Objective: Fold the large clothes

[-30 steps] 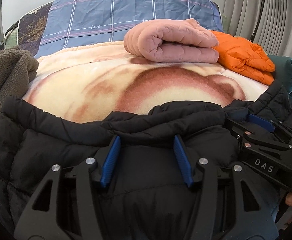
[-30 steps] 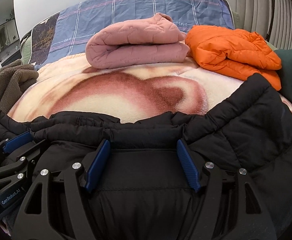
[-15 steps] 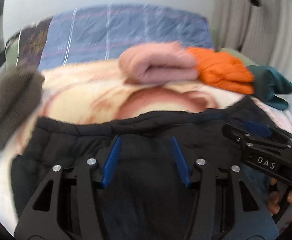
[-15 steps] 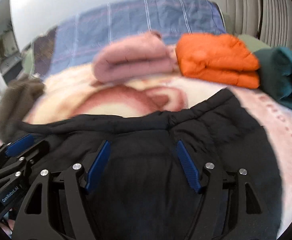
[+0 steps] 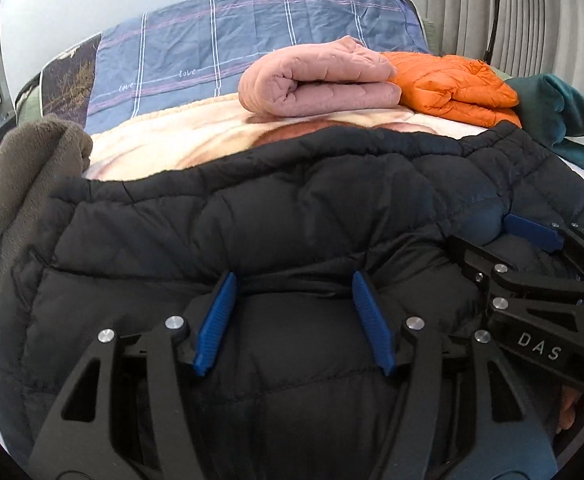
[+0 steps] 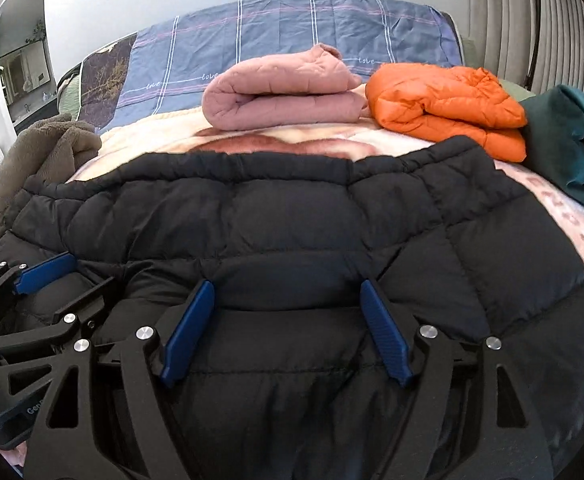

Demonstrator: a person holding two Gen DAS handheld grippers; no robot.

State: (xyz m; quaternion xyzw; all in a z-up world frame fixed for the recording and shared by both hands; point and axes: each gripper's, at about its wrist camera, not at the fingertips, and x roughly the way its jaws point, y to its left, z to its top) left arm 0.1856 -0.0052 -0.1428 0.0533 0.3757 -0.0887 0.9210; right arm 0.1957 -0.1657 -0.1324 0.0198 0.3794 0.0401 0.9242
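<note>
The black puffer jacket lies lengthwise across the bed; both tongs are opening over it, pink and orange bundles beyond.

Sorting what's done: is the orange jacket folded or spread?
Folded: the orange jacket lies as a compact doubled bundle beside the pink one.

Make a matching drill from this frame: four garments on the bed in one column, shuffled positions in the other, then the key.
Column 1:
1. black jacket
2. pink jacket
3. orange jacket
4. grey fleece

Column 2:
A. folded, between the pink and teal garments
B. bunched at the left edge of the bed
C. spread out nearest, under both grippers
D. folded, in front of the blue plaid pillow

Pairs: 1-C, 2-D, 3-A, 4-B
</note>
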